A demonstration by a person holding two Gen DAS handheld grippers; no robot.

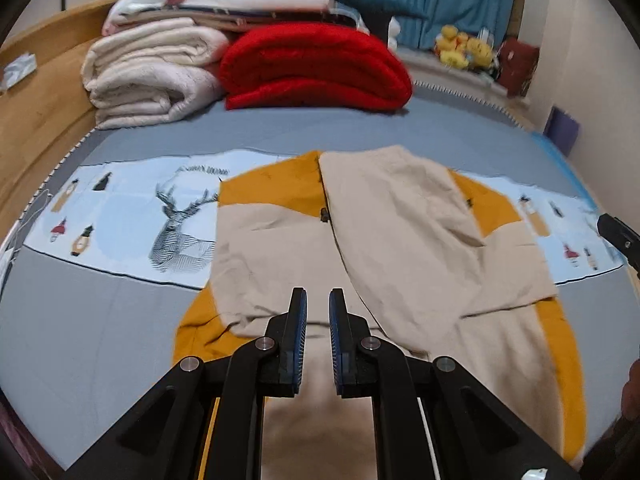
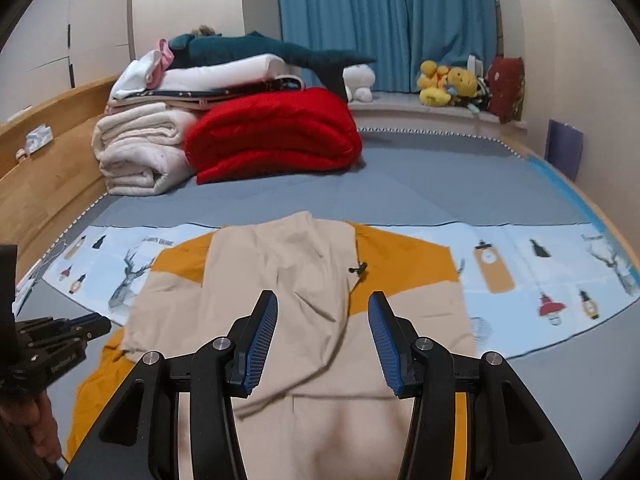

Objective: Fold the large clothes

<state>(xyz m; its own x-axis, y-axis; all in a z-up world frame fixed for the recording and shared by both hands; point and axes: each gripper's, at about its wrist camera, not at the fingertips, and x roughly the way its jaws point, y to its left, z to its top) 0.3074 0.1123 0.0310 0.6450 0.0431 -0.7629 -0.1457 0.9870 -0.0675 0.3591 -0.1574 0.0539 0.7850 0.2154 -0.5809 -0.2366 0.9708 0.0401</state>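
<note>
1. While the beige-and-mustard jacket (image 1: 384, 232) lies flat on the bed's printed sheet (image 1: 132, 220) with one sleeve folded across its front, the left gripper (image 1: 318, 336) hovers over the near hem, its fingers almost together and pinching nothing.
2. Next, I would lay the other sleeve across just as squarely.
3. Lastly, the right gripper (image 2: 323, 346), fingers spread and empty, should take the hem corner cleanly.

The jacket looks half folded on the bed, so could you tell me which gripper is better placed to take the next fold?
Probably right. The right gripper stands open with nothing between its pads, above the jacket. The left gripper is nearly shut and empty, so it would need to open first.
</note>
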